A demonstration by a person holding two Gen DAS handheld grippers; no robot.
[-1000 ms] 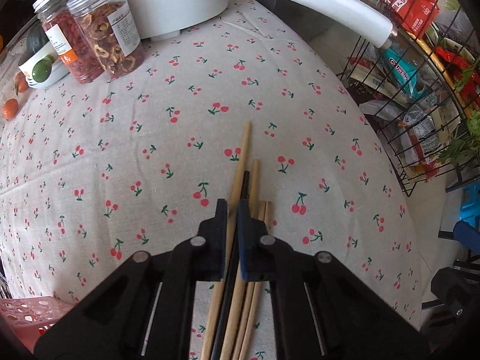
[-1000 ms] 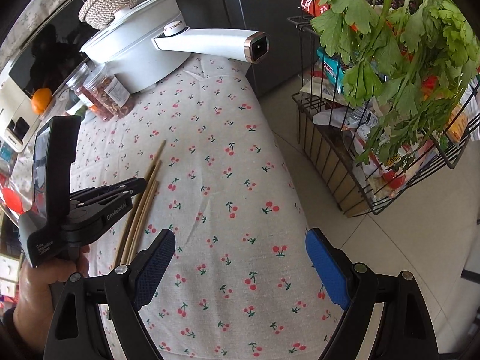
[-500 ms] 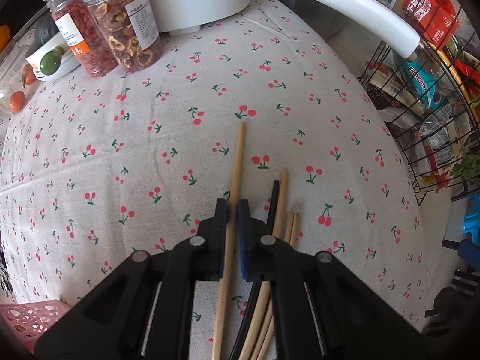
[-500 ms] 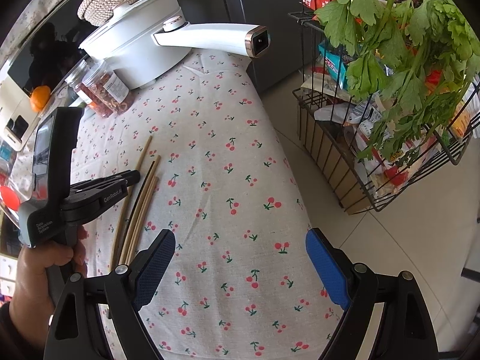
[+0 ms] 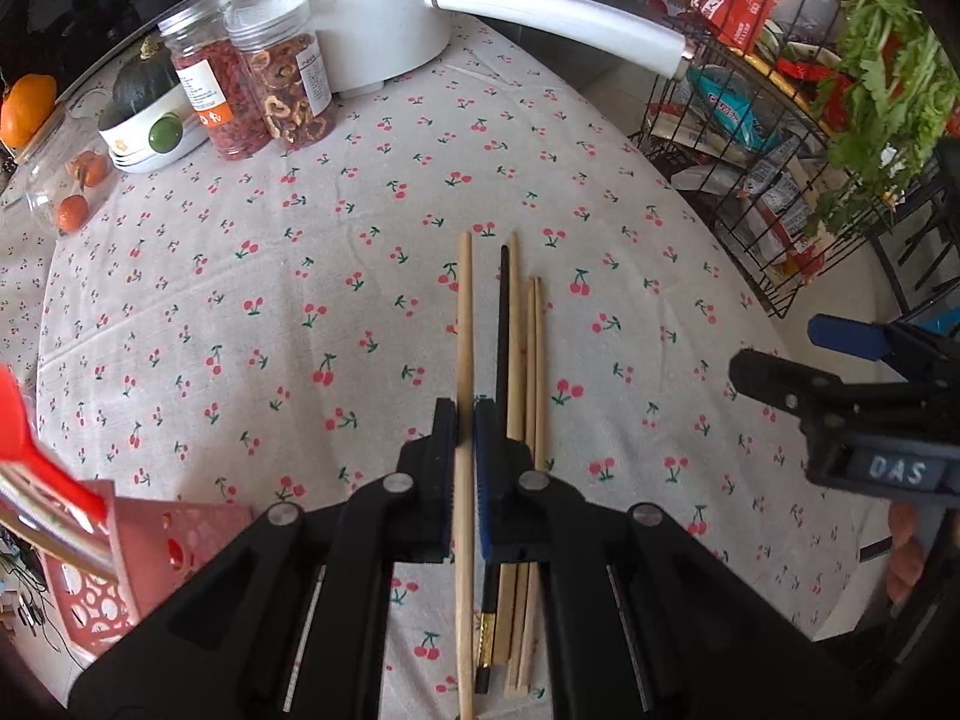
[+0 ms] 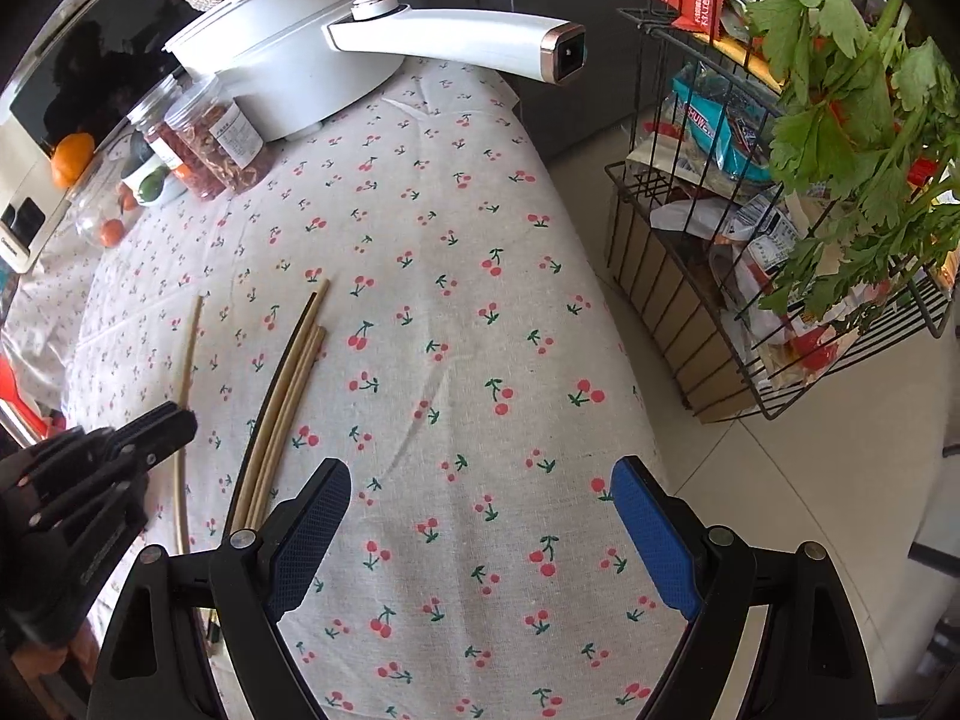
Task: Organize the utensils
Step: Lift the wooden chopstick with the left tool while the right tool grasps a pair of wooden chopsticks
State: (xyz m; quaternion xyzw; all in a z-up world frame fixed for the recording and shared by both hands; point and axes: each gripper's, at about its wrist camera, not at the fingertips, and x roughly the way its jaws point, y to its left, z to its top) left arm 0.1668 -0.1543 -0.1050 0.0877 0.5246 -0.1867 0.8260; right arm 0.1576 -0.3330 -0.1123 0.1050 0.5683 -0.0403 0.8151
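Note:
My left gripper [image 5: 463, 414] is shut on one light wooden chopstick [image 5: 463, 312] and holds it above the cherry-print tablecloth [image 5: 300, 276]. Several more chopsticks [image 5: 521, 348], one of them black, lie on the cloth just right of it. In the right wrist view the held chopstick [image 6: 187, 354] sits apart from the lying bundle [image 6: 288, 384], with the left gripper [image 6: 174, 420] at the lower left. My right gripper [image 6: 480, 516] is open and empty above the cloth near the table's right edge. It also shows in the left wrist view [image 5: 798, 360].
A pink perforated basket [image 5: 150, 546] with a red utensil [image 5: 42, 456] stands at the lower left. A white pot [image 5: 360, 6] with a long handle [image 5: 558, 12], two jars [image 5: 276, 90] and fruit stand at the back. A wire rack [image 6: 750, 228] with greens stands right of the table.
My left gripper has lifted and pulled back to the left with the single chopstick, away from the bundle. The pink basket and my right gripper have come into the left wrist view.

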